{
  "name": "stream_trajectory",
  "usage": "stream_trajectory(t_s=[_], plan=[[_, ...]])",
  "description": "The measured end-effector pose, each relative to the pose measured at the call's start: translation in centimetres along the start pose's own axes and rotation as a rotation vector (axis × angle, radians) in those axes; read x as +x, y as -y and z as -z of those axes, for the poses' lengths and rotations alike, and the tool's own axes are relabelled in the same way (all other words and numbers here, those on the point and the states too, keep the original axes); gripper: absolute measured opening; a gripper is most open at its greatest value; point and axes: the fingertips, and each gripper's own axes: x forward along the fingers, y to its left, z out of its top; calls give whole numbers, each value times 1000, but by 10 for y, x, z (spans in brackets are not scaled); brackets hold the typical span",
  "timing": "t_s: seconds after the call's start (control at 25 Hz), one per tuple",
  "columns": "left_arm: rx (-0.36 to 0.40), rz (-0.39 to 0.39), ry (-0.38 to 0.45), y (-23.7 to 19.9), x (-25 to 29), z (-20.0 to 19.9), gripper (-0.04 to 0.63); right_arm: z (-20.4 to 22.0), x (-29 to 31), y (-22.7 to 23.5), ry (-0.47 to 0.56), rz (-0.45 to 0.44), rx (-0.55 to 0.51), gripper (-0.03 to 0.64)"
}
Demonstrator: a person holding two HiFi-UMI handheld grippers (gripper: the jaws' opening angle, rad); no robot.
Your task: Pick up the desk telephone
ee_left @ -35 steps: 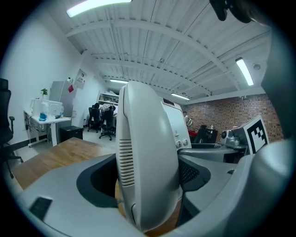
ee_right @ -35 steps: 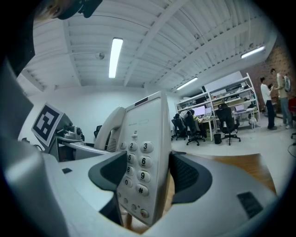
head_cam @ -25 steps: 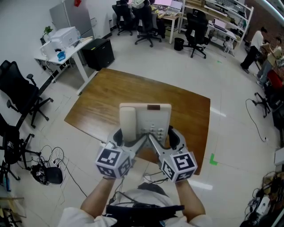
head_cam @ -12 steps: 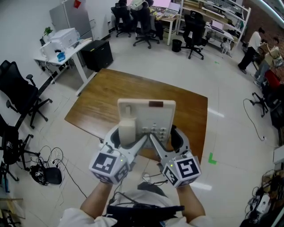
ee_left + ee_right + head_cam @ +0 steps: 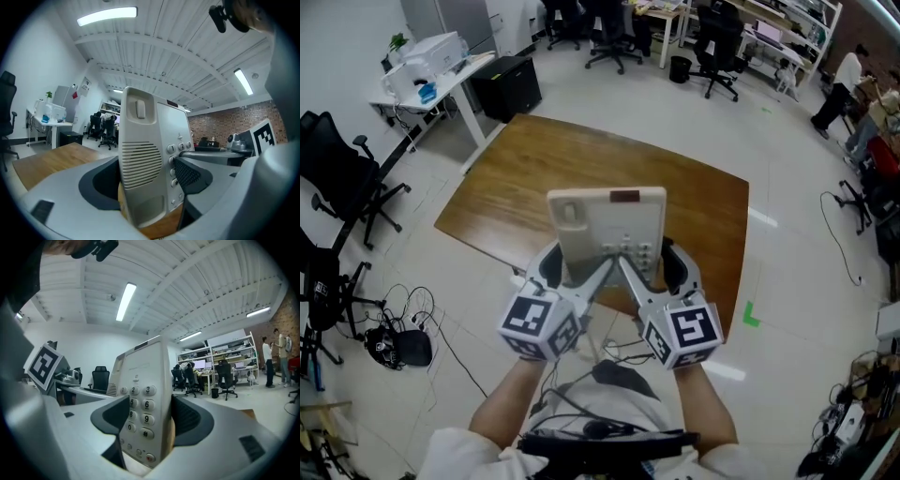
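Note:
The beige desk telephone (image 5: 609,225) hangs in the air above the brown wooden table (image 5: 534,178), its keypad end towards me. My left gripper (image 5: 578,277) clamps its left part, over the speaker grille (image 5: 140,157). My right gripper (image 5: 652,274) clamps its right part across the number keys (image 5: 140,404), and its jaws are closing with the phone between them. The pads of both press on the phone body. The cradle on the phone's left side shows bare, with no handset on it. The handset itself is not clearly in view.
A white desk with a printer (image 5: 431,70) stands at the far left and a black office chair (image 5: 337,183) beside it. Cables and a dark device (image 5: 394,345) lie on the floor at left. More chairs and desks (image 5: 712,37) line the back. People stand at the far right (image 5: 853,84).
The handset slid down the phone's left side and has left the cradle. Both grippers still hold the phone, which has shifted slightly over the table.

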Motion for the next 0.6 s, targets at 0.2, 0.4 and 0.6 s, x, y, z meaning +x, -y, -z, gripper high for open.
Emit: stream_trajectory(t_s=[0.2,0.4,0.6], plan=[[52,9,19,7,-5,-12,359,-10,-6,-3,26,-3,-2,295],[67,10,32,7,-9,-22,359,-19,-6,-8,41,-7,-16,295],[57,3,38,4,-13,-20,359,-18,-8,-13,38,-4,-37,295]])
